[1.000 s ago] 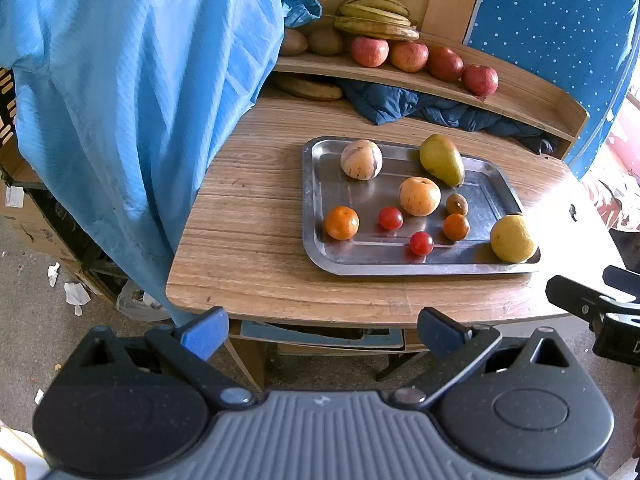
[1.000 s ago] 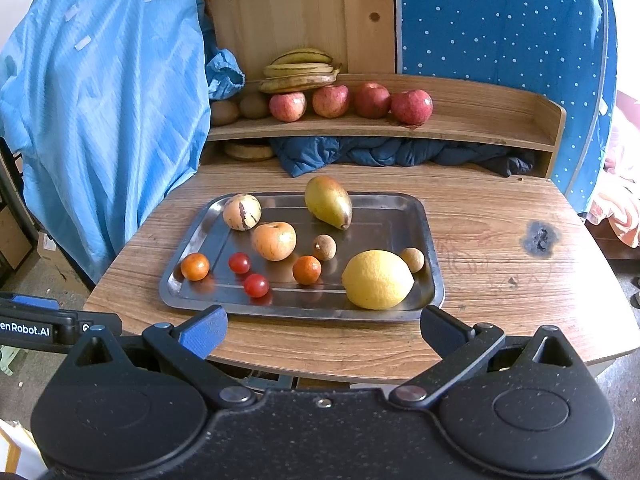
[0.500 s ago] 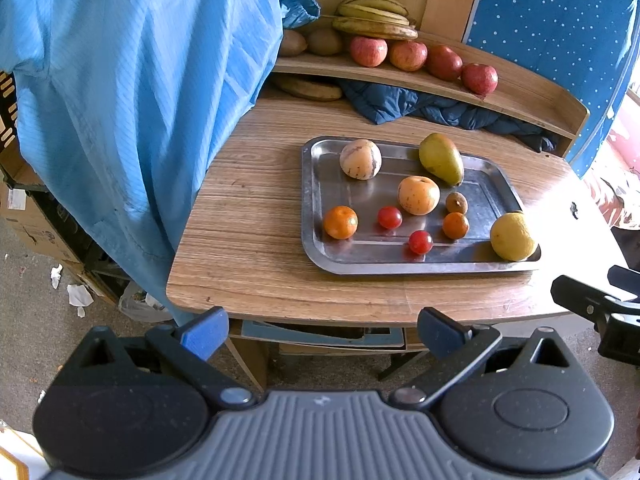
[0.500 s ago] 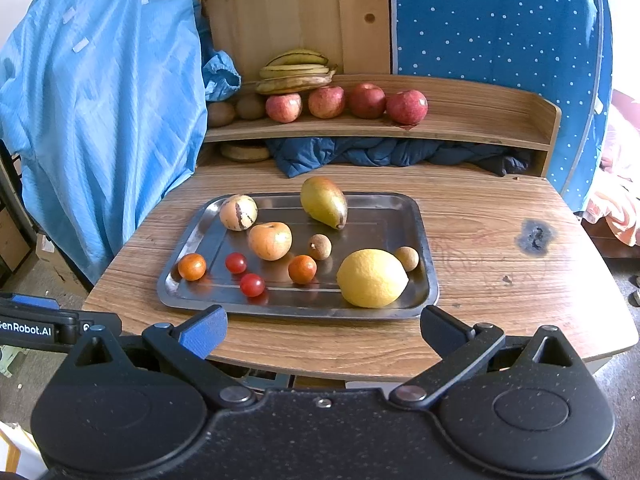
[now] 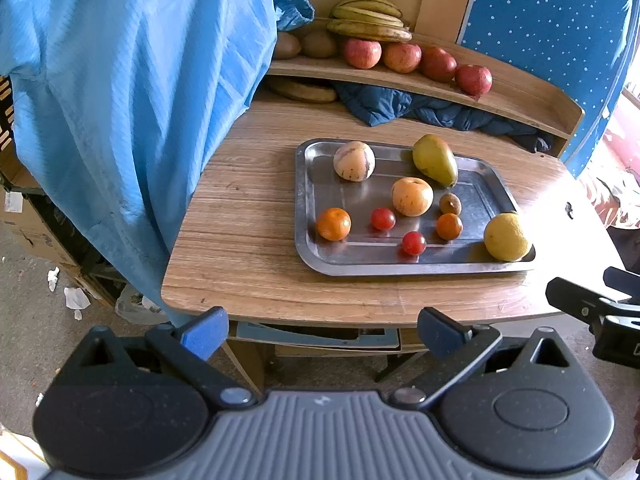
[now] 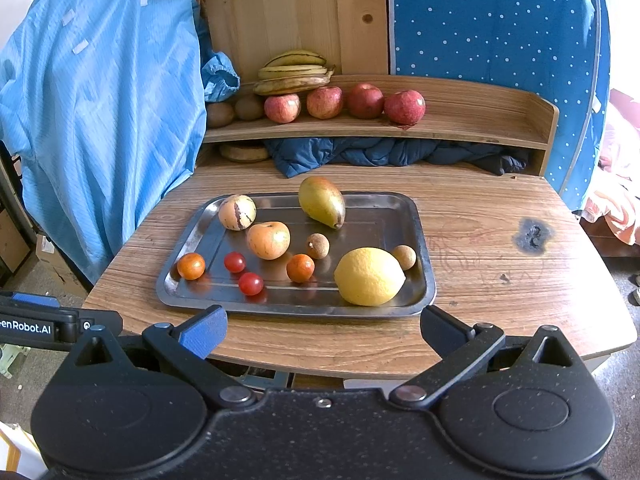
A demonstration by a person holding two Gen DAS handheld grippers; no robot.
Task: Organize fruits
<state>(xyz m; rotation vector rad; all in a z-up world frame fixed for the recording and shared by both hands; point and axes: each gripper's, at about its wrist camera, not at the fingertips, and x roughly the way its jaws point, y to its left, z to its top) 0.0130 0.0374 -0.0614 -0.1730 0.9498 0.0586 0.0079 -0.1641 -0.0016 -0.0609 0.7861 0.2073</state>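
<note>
A wooden table (image 6: 480, 216) carries a steel tray (image 6: 416, 240) of loose fruit: a mango (image 6: 321, 201) at the back, a lemon (image 6: 369, 276) at the front right corner, cherry tomatoes (image 6: 251, 283) near the front edge. Four apples (image 6: 344, 103) and bananas (image 6: 294, 73) line the shelf (image 6: 480, 120) behind. The left gripper (image 5: 320, 330) and right gripper (image 6: 322, 330) hover short of the table's near edge, each spread wide and holding nothing.

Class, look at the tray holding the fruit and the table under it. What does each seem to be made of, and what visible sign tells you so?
Tray: looks like polished metal, probably stainless steel; its grey surface mirrors the fruit and light.
Table: matte wood-grain top, with a dark scorch-like mark; whether solid wood or laminate cannot be told.
</note>
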